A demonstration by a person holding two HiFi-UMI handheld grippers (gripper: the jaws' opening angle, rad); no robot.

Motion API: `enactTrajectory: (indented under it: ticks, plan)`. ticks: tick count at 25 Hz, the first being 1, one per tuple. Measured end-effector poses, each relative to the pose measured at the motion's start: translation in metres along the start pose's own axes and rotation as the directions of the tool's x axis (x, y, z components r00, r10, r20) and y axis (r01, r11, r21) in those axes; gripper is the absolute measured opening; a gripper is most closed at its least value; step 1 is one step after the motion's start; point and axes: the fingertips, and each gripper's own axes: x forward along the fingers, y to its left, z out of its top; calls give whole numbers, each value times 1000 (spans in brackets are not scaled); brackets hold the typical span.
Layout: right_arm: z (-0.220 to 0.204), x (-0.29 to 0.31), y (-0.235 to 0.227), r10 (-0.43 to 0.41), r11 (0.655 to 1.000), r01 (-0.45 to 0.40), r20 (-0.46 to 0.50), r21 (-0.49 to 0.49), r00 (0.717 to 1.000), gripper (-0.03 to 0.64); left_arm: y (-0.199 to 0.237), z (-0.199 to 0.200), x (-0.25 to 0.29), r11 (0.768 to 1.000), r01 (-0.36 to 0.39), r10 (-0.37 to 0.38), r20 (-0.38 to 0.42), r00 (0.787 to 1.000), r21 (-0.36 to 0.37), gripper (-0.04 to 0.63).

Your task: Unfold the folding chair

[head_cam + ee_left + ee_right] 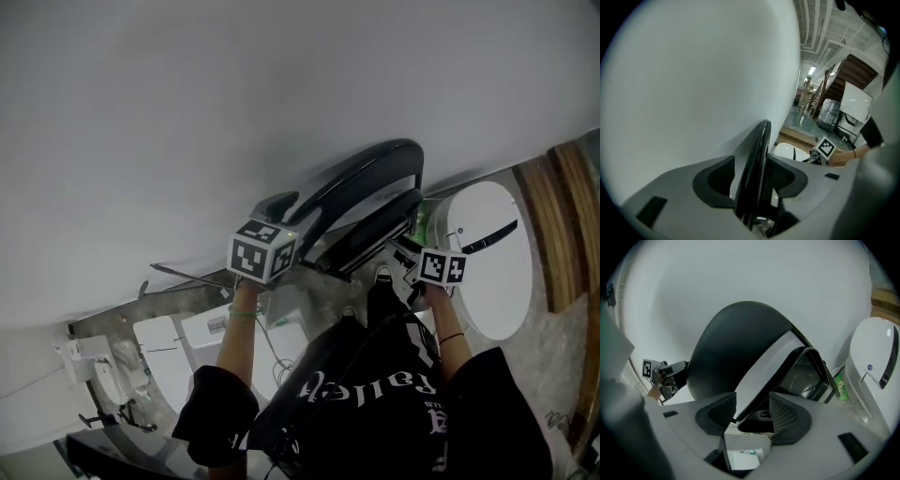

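Industrial hall used as a work space

Beyond the far end of the white wall (pixel 693 70), a high open ceiling of bare beams (pixel 820 28) carries a strip light (pixel 812 70). A dark wooden structure (pixel 851 70) and a whiteboard (pixel 855 101) stand there, and speckled grey floor (pixel 548 375) lies at the wall's foot.

Dim, even light; fisheye warping, black corners.

the folding chair (pixel 370 187) is glossy black against a pale grey-white wall (pixel 187 112). my left gripper (pixel 751 180) and right gripper (pixel 752 413) are grey with darker pads, and their cubes (pixel 262 251) are checked black and white. my shirt (pixel 375 412) is black with white lettering. on the right, the round thing (pixel 487 291) is white with a black stripe, and the wood (pixel 562 225) is brown.
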Motion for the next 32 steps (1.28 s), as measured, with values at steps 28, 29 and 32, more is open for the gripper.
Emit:
enactTrajectory:
  ticks: [28,29,32]
  plan:
    - [18,102,-58,144,928,-136,4,347,990,149,-13,-36,85,958,173,-19,-554,832,228,192]
    - [17,103,-59,135,934,-126,-4,333,991,129,-13,-40,86,956,187,-24,-577,816,225,192]
    - [17,105,-58,146,926,-137,1,351,989,129,-13,-50,86,958,217,-54,-628,777,185,190]
